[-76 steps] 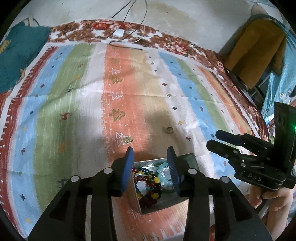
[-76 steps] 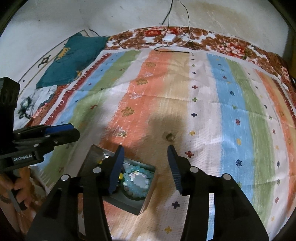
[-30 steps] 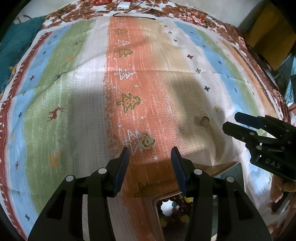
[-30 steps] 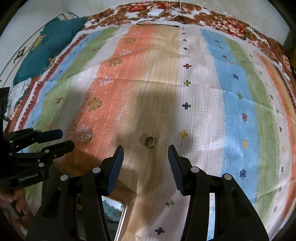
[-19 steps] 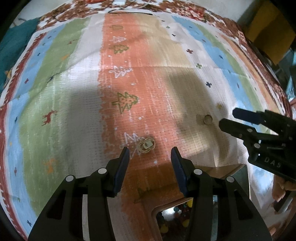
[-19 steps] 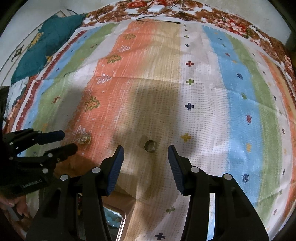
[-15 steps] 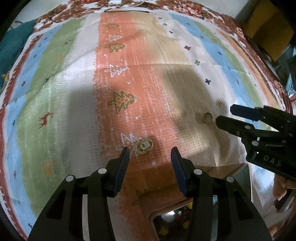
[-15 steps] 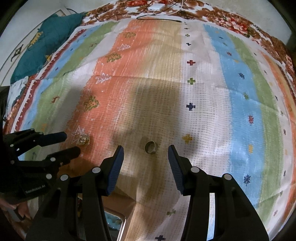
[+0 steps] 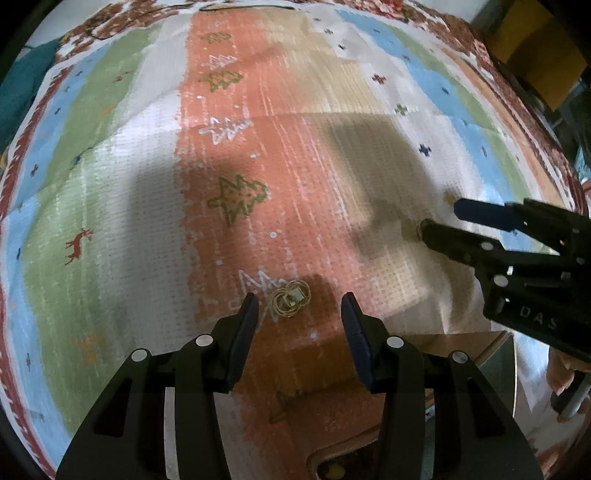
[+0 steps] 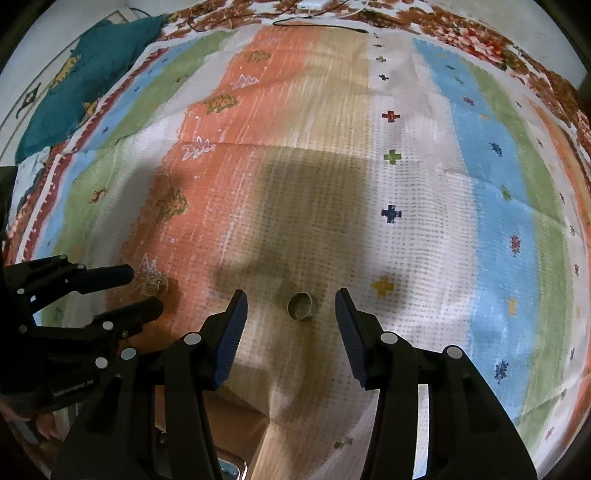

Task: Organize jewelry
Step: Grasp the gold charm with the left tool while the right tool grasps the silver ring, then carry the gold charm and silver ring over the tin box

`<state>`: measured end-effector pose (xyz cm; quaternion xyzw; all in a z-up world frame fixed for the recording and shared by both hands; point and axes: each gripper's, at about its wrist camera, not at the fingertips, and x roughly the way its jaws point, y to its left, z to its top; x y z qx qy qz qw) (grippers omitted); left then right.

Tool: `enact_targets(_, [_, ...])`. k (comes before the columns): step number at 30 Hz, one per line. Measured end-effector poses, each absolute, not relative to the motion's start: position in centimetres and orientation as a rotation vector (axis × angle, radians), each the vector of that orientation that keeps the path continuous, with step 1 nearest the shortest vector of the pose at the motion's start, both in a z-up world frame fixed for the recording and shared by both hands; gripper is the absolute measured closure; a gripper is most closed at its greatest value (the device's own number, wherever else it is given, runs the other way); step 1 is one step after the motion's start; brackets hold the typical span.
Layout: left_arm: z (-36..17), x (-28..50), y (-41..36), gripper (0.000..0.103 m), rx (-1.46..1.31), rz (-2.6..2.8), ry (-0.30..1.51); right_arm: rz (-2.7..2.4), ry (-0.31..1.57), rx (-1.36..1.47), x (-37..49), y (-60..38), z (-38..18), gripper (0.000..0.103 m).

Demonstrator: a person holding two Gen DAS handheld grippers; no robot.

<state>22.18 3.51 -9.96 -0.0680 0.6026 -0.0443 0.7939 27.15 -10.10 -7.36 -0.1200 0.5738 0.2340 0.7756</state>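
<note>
A small tangle of thin gold hoops (image 9: 290, 301) lies on the orange stripe of the striped cloth, between the tips of my open left gripper (image 9: 298, 309); it also shows in the right wrist view (image 10: 152, 286). A gold band ring (image 10: 300, 306) lies on the tan stripe between the tips of my open right gripper (image 10: 291, 308). Both grippers hover low over their pieces and hold nothing. The metal jewelry box (image 9: 495, 350) sits just behind the fingers, mostly hidden; a corner with beads (image 9: 332, 469) shows.
The right gripper (image 9: 439, 221) reaches in from the right of the left wrist view, and the left gripper (image 10: 142, 290) from the left of the right wrist view. A teal cushion (image 10: 85, 81) lies at the far left. Cables (image 10: 317, 22) run along the far edge.
Both grippers have moved forward off the box and dropped lower. The hoops now sit between the left fingertips and the ring between the right fingertips.
</note>
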Motion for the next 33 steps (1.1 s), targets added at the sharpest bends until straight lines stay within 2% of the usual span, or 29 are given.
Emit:
enact_targets(4, [-10.5, 22.5, 3.4, 0.065, -0.131, -0.097, 1.313, 0.512, 1.267, -0.268, 27.5, -9.9, -8.1, 0.062])
enact_targets(8, [-10.7, 22.9, 3.3, 0.068, -0.123, -0.116, 1.324, 0.517, 1.276, -0.264, 27.7, -9.8, -8.5, 0.064])
enact_targets(14, [-11.1, 23.2, 3.4, 0.075, -0.111, -0.112, 1.338, 0.511, 1.301, -0.279, 27.8, -9.9, -9.4, 0.071])
enact_targets(17, [-11.2, 23.5, 3.4, 0.083, -0.106, -0.105, 1.342, 0.506, 1.307, -0.275, 27.9, -10.1, -9.7, 0.076])
enact_targets(20, [-11.3, 23.6, 3.3, 0.087, -0.106, -0.101, 1.342, 0.498, 1.309, -0.271, 28.0, -10.4, -9.8, 0.082])
enact_targets(33, [-8.7, 22.6, 3.7, 0.087, -0.156, -0.130, 1.275, 0.528, 1.279, -0.235, 27.6, -11.0, -8.0, 0.082])
